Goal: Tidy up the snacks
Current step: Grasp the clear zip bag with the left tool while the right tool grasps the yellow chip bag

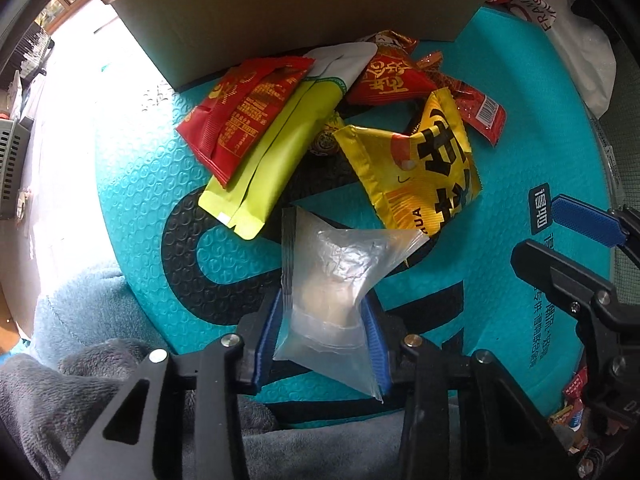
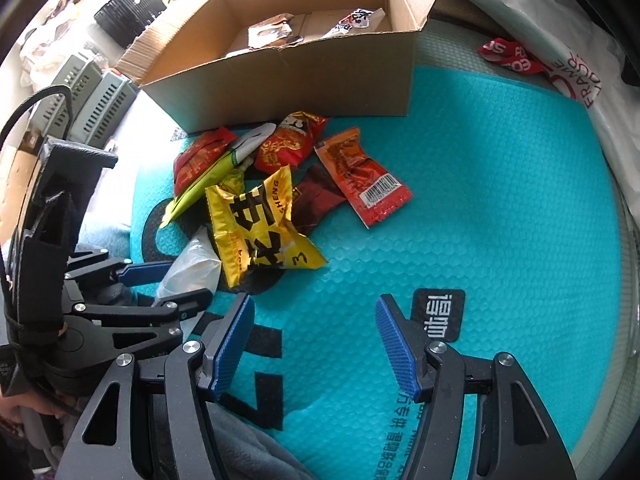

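Only our right wrist view looks into the cardboard box (image 2: 280, 64): a few packets lie inside; the left view meets just its plain wall. Left gripper (image 1: 324, 320) pinches a clear, crinkled plastic bag (image 1: 332, 280) between blue ribbed pads, low over the teal embossed mat (image 2: 480, 200). Right gripper (image 2: 316, 344) is spread wide, holding nothing. We note a yellow packet (image 2: 260, 232) reading "SHENG" beside a red barcoded sachet (image 2: 364, 184) in the pile before the box.
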A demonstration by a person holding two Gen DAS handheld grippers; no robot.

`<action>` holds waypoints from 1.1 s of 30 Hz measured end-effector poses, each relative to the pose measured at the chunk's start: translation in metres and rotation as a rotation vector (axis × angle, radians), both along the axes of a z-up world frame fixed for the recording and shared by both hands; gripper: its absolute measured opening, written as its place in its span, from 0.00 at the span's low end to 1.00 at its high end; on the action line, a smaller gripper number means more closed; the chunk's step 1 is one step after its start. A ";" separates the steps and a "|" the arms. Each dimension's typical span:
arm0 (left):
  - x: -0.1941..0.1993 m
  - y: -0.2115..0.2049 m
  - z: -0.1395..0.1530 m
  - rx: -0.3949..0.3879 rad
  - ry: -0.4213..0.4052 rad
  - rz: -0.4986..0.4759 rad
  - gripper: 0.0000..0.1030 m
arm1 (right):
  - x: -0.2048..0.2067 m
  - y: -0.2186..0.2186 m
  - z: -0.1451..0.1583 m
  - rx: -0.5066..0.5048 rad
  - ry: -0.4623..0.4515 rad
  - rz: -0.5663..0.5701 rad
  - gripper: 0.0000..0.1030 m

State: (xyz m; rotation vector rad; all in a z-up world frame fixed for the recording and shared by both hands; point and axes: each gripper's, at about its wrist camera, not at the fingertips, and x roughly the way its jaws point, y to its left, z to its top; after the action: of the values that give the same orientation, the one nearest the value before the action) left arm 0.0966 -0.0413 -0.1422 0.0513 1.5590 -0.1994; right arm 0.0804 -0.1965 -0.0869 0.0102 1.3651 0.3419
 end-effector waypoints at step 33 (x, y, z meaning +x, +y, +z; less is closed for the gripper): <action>-0.038 0.067 0.061 -0.153 -0.228 0.281 0.32 | 0.035 0.079 -0.036 -0.063 -0.041 0.163 0.77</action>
State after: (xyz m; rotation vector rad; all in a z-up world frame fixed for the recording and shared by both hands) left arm 0.0587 0.0259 -0.0808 -0.2562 1.3035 -0.0861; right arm 0.1158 -0.1178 -0.1229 -0.1601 1.3388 0.4338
